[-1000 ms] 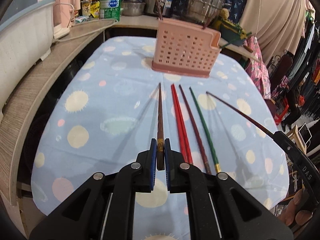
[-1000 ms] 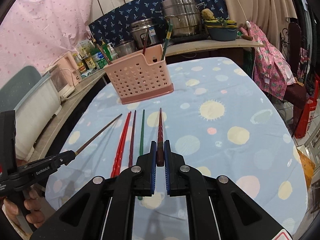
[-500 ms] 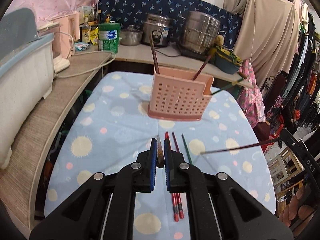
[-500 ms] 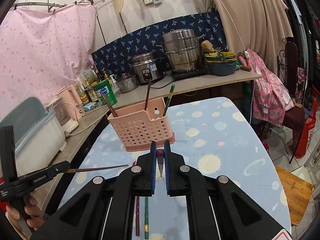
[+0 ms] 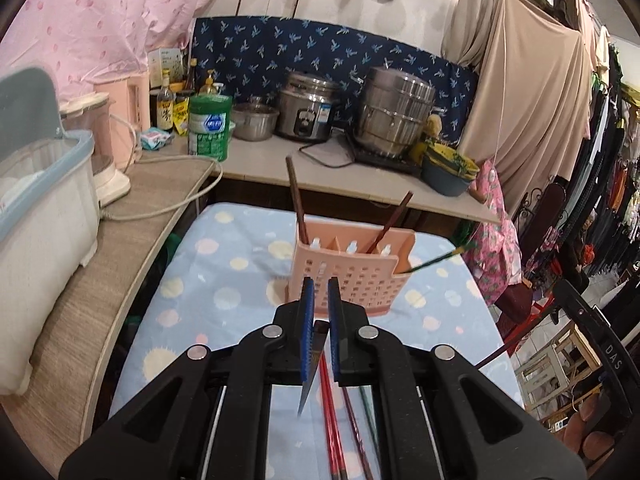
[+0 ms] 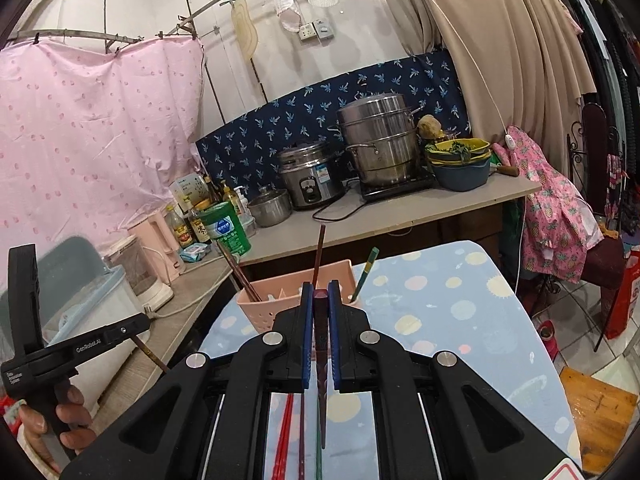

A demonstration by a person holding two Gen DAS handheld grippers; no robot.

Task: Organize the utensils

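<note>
Both grippers pinch one chopstick each, lifted off the desk (image 5: 224,248). Left gripper (image 5: 318,322): fingers pressed onto a dark brown chopstick (image 5: 310,376), gripped near its thick end, tip hanging down toward the cloth. Right gripper (image 6: 320,320): fingers clamped on a dark reddish chopstick (image 6: 321,392), also thick end up, tip dangling low. Pink perforated utensil basket (image 5: 352,276) sits ahead at the far part of the desk, already holding a brown chopstick (image 5: 297,196), a reddish one (image 5: 390,222) and a green one (image 5: 436,260) leaning out the side notch. Red pair (image 5: 330,420), a dark red chopstick (image 5: 354,428) and a green chopstick (image 5: 370,428) lie on the cloth under the grippers, not sorted yet. Risks: each stick is held by a short pinch at one end, so it could pivot or slip out on the carry; hanging tips could catch the basket rim or knock the leaning sticks, tipping the light basket; both grippers heading to one basket could cross sticks or collide; a stick could land in the wrong compartment, dividers barely visible from here. Pose: both grippers tilted moderately down, side by side, aimed at the basket; a hand (image 6: 60,420) grips the left gripper's handle at lower left of the right wrist view.
</note>
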